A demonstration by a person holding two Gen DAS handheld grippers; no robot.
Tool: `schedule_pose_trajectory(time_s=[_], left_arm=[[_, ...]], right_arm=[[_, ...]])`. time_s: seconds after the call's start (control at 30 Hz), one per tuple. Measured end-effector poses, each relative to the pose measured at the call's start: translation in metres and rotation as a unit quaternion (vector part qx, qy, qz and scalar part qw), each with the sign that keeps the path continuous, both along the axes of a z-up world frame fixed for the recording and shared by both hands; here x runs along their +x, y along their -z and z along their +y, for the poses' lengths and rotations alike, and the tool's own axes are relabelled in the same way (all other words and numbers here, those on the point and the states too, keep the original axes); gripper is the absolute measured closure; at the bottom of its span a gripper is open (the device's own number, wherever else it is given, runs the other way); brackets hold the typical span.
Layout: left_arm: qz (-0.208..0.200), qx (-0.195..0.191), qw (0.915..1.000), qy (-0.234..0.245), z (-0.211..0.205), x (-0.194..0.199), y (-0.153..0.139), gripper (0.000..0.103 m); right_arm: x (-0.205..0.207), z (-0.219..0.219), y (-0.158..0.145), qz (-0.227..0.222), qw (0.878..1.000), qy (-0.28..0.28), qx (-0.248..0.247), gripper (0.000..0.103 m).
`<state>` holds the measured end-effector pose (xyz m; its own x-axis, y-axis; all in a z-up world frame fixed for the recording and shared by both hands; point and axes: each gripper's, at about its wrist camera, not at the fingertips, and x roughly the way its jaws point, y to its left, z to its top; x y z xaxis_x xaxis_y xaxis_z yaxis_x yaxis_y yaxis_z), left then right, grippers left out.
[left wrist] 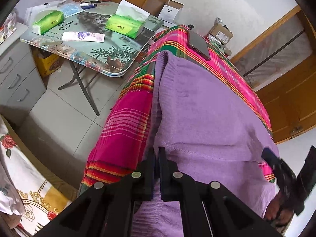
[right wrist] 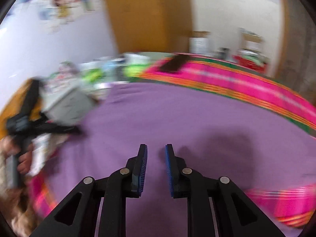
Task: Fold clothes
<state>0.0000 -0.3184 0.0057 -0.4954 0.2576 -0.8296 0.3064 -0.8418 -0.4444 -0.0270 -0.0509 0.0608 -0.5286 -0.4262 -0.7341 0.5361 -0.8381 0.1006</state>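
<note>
Purple garment [left wrist: 207, 114] lies spread over our desk, which is draped in a pink plaid cloth [left wrist: 126, 122]; its left edge runs along the desk's left side, where a fold of it stands up in a ridge.

Starting on the left, our left tongs [left wrist: 157, 152] point steeply down at the near left hem of the garment. Their jaws are closed on that hem, with the purple fabric pinched between them and bunched under the fingers. In the right wrist view these same tongs sit at the far left, blurred, with a hand [right wrist: 23, 158] wrapped around the handle.

Beyond them to the left stands a folding side table [left wrist: 126, 67] carrying two green tissue packs [left wrist: 124, 25] and a white tube [left wrist: 83, 36]. A dark phone [left wrist: 198, 43] rests on the plaid cloth just past the garment's far edge.

Moving right, our right tongs [right wrist: 156, 165] tilt downward over the near middle of the garment. The jaws stand partly apart and we see only purple fabric through the gap; the blue pads [right wrist: 143, 165] grip nothing and we cannot tell whether the tips touch the cloth. This view is smeared by motion. In the left wrist view the right tongs show at the right edge, above the garment's right side.
</note>
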Motion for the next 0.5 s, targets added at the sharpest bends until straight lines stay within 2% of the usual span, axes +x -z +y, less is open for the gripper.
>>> schedule_pose_trajectory(time_s=[0.33,0.43,0.5], left_arm=[[0.007,0.008,0.9996,-0.025,-0.004,0.002,0.000,0.100],[0.009,-0.003,0.9996,-0.026,-0.001,0.003,-0.003,0.100],[0.009,-0.009,0.9996,-0.025,0.000,0.002,-0.002,0.100]], right_arm=[[-0.005,0.018,0.013,-0.008,1.000,-0.003,-0.010,0.080],[-0.006,0.051,0.001,0.013,1.000,0.027,-0.008,0.080],[-0.007,0.075,0.002,0.010,0.999,0.048,0.004,0.080]])
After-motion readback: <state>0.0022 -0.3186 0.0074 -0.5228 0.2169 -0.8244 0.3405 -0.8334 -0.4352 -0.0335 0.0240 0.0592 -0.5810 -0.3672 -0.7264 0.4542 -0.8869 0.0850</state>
